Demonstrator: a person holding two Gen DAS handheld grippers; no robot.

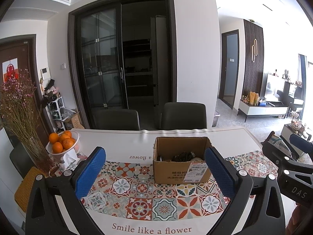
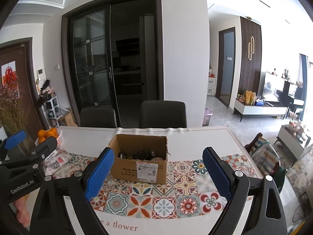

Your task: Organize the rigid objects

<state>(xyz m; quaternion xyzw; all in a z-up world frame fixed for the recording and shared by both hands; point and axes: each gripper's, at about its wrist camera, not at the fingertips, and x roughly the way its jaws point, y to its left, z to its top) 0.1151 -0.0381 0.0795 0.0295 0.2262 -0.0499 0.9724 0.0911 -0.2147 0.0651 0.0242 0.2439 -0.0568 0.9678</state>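
Observation:
An open cardboard box (image 1: 182, 173) with a shipping label stands on the tile-patterned tablecloth (image 1: 140, 201). Inside it lie several dark rigid items (image 1: 182, 156) and a pale round one (image 2: 157, 159), too jumbled to name. My left gripper (image 1: 154, 173) hovers in front of the box, open, its blue pads (image 1: 89, 173) wide apart with nothing between them. In the right wrist view, the box (image 2: 125, 168) sits ahead and slightly left of my right gripper (image 2: 158, 174), which is also open and holds nothing. Each gripper shows at the edge of the other's view.
A white basket of oranges (image 1: 62, 145), a glass vase of dried flowers (image 1: 37, 152) and a tissue pack (image 1: 68, 158) crowd the table's left end. Two dark chairs (image 1: 183, 115) stand at the far side. A yellow mat (image 1: 25, 188) lies at the near left.

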